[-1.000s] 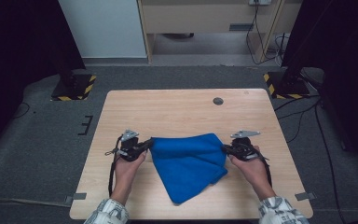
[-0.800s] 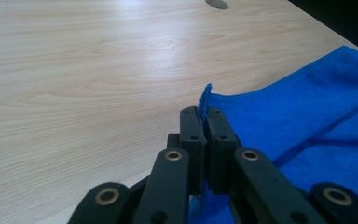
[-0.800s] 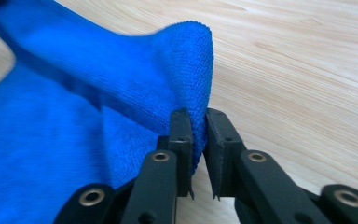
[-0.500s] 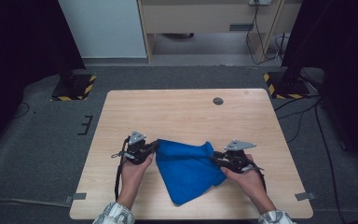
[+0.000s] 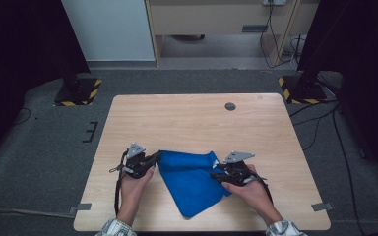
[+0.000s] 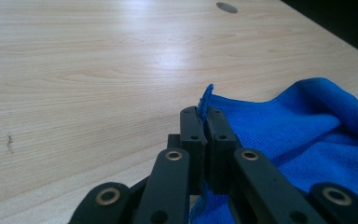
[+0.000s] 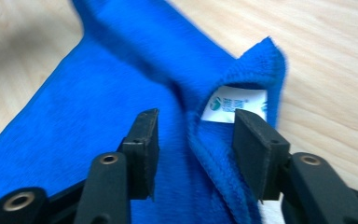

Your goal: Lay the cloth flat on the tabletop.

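Observation:
A blue cloth lies folded on the wooden table, near its front edge. My left gripper is shut on the cloth's left corner, and in the left gripper view the blue cloth has its edge pinched between the two black jaws of the left gripper. My right gripper is at the cloth's right corner. Its jaws have just been opening. In the right gripper view the right gripper stands open with the cloth's corner and a white label lying loose between the pads.
A small dark round hole sits in the table's far right part. Black stands with yellow-striped bases flank the table on the floor. Cables trail at the right.
Both hands have drawn closer together, bunching the cloth narrower. The right gripper's jaws have parted and let go of the cloth's corner. The left gripper still holds its corner.

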A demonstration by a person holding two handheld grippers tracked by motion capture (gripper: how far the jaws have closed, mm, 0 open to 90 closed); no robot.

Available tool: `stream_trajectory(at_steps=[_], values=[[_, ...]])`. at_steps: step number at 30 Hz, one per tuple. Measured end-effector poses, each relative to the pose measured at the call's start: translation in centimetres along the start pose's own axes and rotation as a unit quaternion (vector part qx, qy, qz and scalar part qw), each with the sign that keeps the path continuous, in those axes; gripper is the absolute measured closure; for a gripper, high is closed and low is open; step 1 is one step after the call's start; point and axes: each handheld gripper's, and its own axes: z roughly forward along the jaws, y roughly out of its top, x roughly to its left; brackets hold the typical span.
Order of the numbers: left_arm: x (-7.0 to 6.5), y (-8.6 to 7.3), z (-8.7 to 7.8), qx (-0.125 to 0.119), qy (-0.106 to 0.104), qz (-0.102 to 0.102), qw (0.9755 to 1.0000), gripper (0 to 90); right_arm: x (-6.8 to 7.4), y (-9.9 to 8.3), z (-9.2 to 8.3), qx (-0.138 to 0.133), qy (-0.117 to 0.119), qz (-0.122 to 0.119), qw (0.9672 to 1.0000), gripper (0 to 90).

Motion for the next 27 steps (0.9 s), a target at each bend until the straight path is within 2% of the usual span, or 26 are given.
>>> stream_trajectory(at_steps=[3,7,11,15,19,22,24,25,27], values=[[0.1,-0.4,0.2,0.001,-0.003,-0.005,1.0,87.0,-0.6,0.3,-0.3,0.0,-0.001,0.019,0.9998,42.8],[-0.1,-0.6,0.3,0.002,-0.009,-0.002,1.0,87.1,-1.2,1.3,0.0,0.002,0.006,0.038,0.9992,37.5],[-0.3,-0.6,0.2,-0.002,-0.008,0.002,1.0,87.1,-2.4,2.4,0.9,0.021,0.002,0.055,0.9982,33.1],[0.0,-0.6,0.1,-0.006,-0.006,-0.003,1.0,87.2,-3.5,3.4,1.4,0.024,-0.001,0.079,0.9966,31.5],[0.1,-0.5,0.1,-0.009,-0.008,-0.004,0.9999,87.3,-4.5,4.3,1.9,0.023,-0.009,0.092,0.9954,32.0],[0.1,-0.5,0.4,-0.009,-0.006,-0.002,0.9999,87.3,-5.0,4.8,2.4,0.031,-0.021,0.092,0.995,36.1],[0.2,-0.5,0.4,-0.011,-0.007,-0.004,0.9999,87.4,-5.4,5.2,2.7,0.026,-0.038,0.093,0.9946,45.5],[0.3,-0.4,0.3,-0.012,-0.006,-0.004,0.9999,87.4,-5.7,5.2,2.8,0.022,-0.04,0.093,0.9946,52.8],[0.3,-0.4,0.1,-0.014,-0.004,-0.004,0.9999,87.5,-6.1,5.3,3.1,0.017,-0.04,0.103,0.9937,62.0]])
